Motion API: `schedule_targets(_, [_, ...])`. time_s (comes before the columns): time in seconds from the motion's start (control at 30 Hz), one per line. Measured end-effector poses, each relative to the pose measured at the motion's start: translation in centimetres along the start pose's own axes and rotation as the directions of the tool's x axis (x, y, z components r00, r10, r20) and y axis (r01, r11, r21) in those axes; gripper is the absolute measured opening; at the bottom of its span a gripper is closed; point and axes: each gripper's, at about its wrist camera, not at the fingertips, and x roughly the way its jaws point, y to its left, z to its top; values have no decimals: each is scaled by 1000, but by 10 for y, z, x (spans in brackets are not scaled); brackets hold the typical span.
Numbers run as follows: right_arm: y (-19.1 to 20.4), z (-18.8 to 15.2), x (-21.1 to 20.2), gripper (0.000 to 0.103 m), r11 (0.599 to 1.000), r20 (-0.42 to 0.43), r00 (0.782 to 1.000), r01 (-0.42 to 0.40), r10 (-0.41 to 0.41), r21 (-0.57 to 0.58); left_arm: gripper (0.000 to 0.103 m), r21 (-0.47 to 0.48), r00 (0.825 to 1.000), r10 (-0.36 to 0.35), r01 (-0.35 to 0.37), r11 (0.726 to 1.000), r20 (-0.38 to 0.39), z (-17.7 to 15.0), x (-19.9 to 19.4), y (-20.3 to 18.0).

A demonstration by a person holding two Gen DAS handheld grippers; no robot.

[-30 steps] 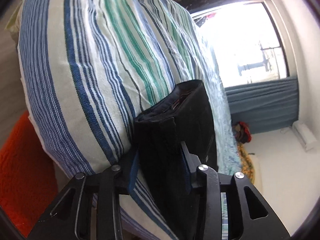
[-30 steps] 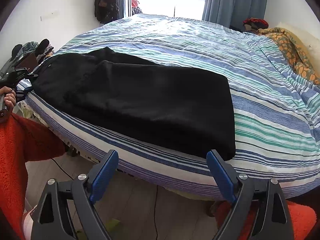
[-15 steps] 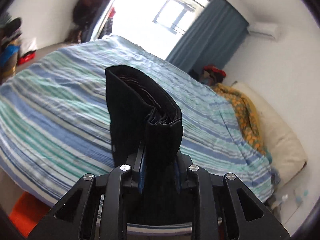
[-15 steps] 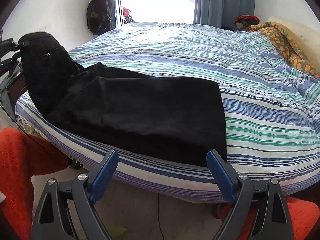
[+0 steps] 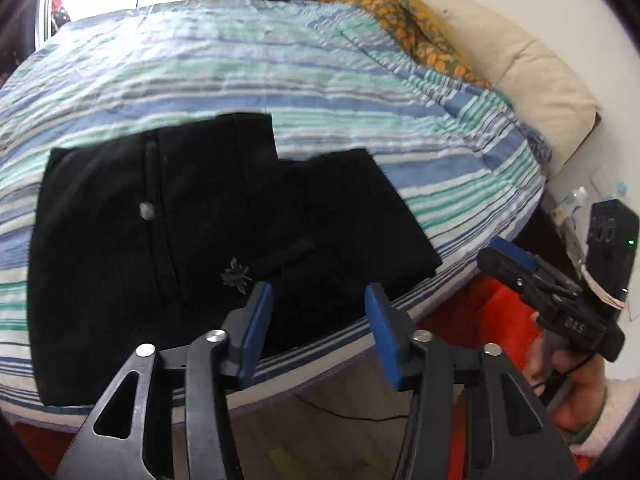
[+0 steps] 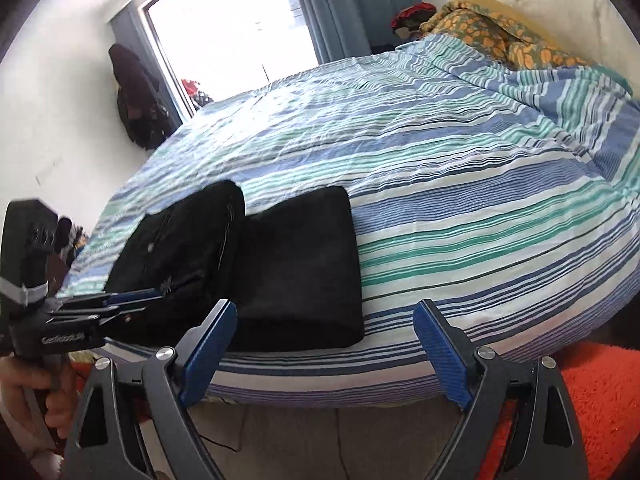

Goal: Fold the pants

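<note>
Black pants point(image 5: 168, 248) lie folded on the striped bed point(image 5: 280, 60), near its front edge. The waist half point(image 6: 180, 240), with its button, is laid over towards the leg half point(image 6: 300, 264). My left gripper point(image 5: 318, 320) hovers over the front edge of the pants. Its jaws are opening, and the blue pads point(image 5: 256, 324) stand apart with no cloth pinched between them. The right gripper point(image 6: 324, 348) hangs open in front of the bed edge, empty, just before the leg half. In the left wrist view the right gripper point(image 5: 516, 260) shows at the right.
An orange patterned blanket point(image 6: 500, 28) and a cream pillow point(image 5: 520, 64) lie at the head of the bed. A window point(image 6: 240, 24) with blue curtains is behind. Dark clothes point(image 6: 136, 108) hang on the wall. An orange rug point(image 6: 592, 400) covers the floor below.
The left gripper carried the waist end of the pants up and across the bed, laid it down beside the legs and let go. The right wrist view has rolled and shifted slightly.
</note>
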Motion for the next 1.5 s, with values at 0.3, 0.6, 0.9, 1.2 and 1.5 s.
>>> schedule_targets(0.3, [36, 38, 95, 87, 878, -236, 849, -431, 473, 209, 37, -195, 969, 245, -244, 950, -20, 10, -7, 117])
schedule_targets(0.6, [81, 33, 193, 70, 904, -455, 780, -371, 428, 214, 34, -179, 985, 168, -170, 969, -28, -26, 15, 115])
schedule_targets(0.9, [95, 35, 171, 21, 904, -448, 788, -407, 421, 134, 54, -270, 990, 129, -107, 957, 64, -29, -20, 126])
schedule_targets(1.2, [55, 66, 110, 18, 861, -318, 800, -478, 509, 175, 71, -374, 947, 191, -84, 924, 260, -24, -87, 143])
schedule_targets(1.5, [-42, 40, 111, 17, 903, -298, 869, -309, 396, 300, 71, -306, 963, 183, -117, 945, 198, -25, -66, 124])
